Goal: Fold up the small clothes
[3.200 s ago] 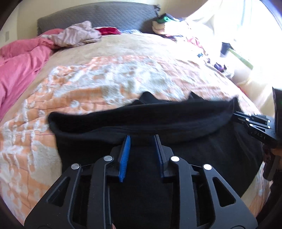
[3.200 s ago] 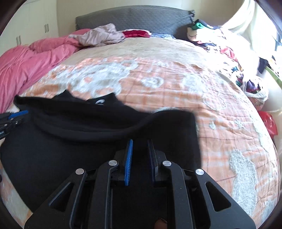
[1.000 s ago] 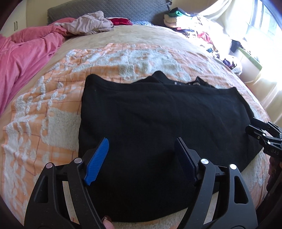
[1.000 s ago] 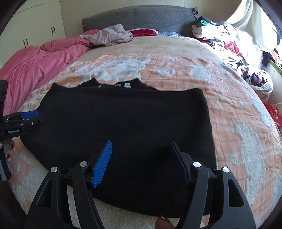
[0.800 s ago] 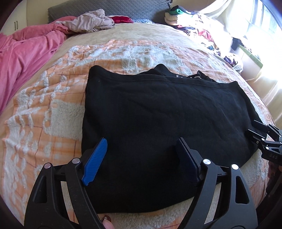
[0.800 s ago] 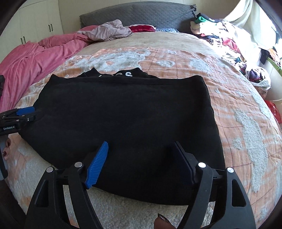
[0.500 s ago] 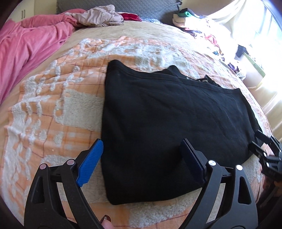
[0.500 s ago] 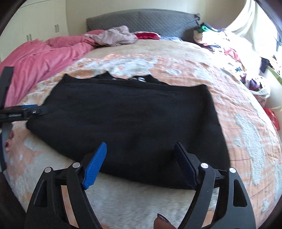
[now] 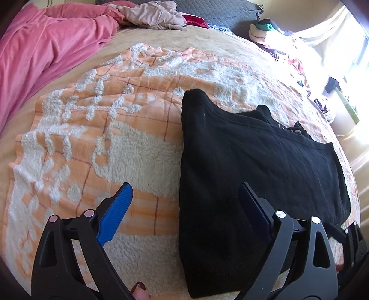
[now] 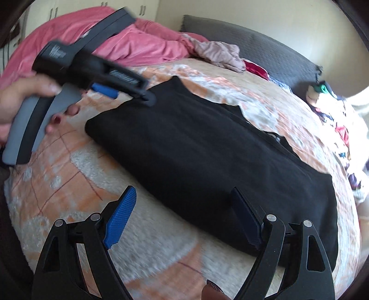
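A black garment [image 9: 249, 175] lies folded flat on the orange and white blanket [image 9: 96, 143]; it also shows in the right wrist view [image 10: 196, 147]. My left gripper [image 9: 184, 214] is open and empty, over the garment's near left edge, with one blue pad [image 9: 115, 214] over the blanket. In the right wrist view the left gripper [image 10: 129, 90] shows at the garment's far left corner, held in a hand. My right gripper [image 10: 182, 214] is open and empty above the garment's near edge.
A pink duvet [image 9: 46, 39] lies at the left of the bed. A beige garment [image 9: 152, 16] lies by the grey headboard [image 10: 265, 53]. Piled clothes [image 10: 341, 120] fill the right side. The blanket's fleece [image 10: 150, 244] spreads before the garment.
Both grippers let go of the folded-over hem, opened wide and drew back. Both views have since swung left, so more blanket shows. The garment lies still.
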The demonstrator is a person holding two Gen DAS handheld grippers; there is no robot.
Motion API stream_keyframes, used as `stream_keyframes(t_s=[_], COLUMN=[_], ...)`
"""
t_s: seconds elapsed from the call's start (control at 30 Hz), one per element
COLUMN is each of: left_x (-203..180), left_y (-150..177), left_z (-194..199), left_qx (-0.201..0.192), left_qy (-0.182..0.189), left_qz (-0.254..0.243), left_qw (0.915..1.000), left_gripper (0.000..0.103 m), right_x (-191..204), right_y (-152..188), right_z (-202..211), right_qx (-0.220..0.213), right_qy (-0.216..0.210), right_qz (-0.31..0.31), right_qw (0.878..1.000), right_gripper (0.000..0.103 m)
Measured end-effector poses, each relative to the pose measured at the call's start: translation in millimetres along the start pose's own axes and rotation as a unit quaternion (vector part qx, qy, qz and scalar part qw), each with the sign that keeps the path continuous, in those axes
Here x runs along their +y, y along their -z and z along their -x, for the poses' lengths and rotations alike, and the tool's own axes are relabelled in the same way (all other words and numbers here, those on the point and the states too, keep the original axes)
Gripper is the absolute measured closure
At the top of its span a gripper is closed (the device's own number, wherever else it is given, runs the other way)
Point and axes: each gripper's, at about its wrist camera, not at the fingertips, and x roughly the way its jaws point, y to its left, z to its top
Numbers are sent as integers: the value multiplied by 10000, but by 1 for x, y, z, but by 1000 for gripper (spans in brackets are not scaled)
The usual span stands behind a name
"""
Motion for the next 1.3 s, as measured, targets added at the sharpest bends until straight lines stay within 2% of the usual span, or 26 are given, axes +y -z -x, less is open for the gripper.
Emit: stream_keyframes(t_s=[0.1, 0.2, 0.5, 0.6, 0.67, 0.7, 0.73, 0.83, 0.93, 1.03, 1.17, 1.27, 1.3], left_x=[0, 1, 12, 15, 17, 18, 18, 20, 21, 16, -10, -34, -42], left_y=[-7, -13, -21, -23, -24, -24, -25, -25, -25, -24, -24, -27, -29], left_z=[-4, -10, -24, -27, -30, -31, -32, -32, -29, -22, -11, 0, 3], left_qx=[-28, -4, 124, 153, 179, 201, 214, 226, 250, 244, 125, 41, 32], left_qy=[-79, -97, -23, 29, 85, 110, 126, 229, 558, 1098, 1532, 1781, 1809], left_qz=[-58, -47, 219, 284, 368, 408, 424, 479, 720, 1012, 1003, 937, 915], left_qw=[9999, 9999, 9997, 9995, 9991, 9989, 9988, 9983, 9955, 9885, 9830, 9795, 9792], left_gripper=[10, 10, 10, 10, 10, 10, 10, 10, 10, 10, 11, 31, 43], right_x=[21, 36, 58, 57, 54, 51, 48, 37, 30, 22, 6, -4, -8], right_y=[-9, -20, -48, -53, -56, -56, -56, -56, -53, -49, -41, -33, -31], right_z=[-13, -26, -59, -65, -65, -63, -60, -48, -32, -17, 7, 22, 27], right_qx=[8, -15, -98, -144, -256, -340, -408, -692, -936, -1145, -1360, -1467, -1486], right_qy=[194, 414, 678, 680, 725, 728, 737, 732, 796, 851, 851, 924, 909], right_qz=[405, 725, 1114, 1126, 1113, 1072, 1027, 801, 634, 498, 212, 93, 44], right_qw=[9990, 9965, 9914, 9912, 9908, 9910, 9911, 9917, 9904, 9885, 9868, 9848, 9847], right_gripper=[20, 20, 22, 36, 51, 67, 77, 83, 85, 86, 89, 92, 93])
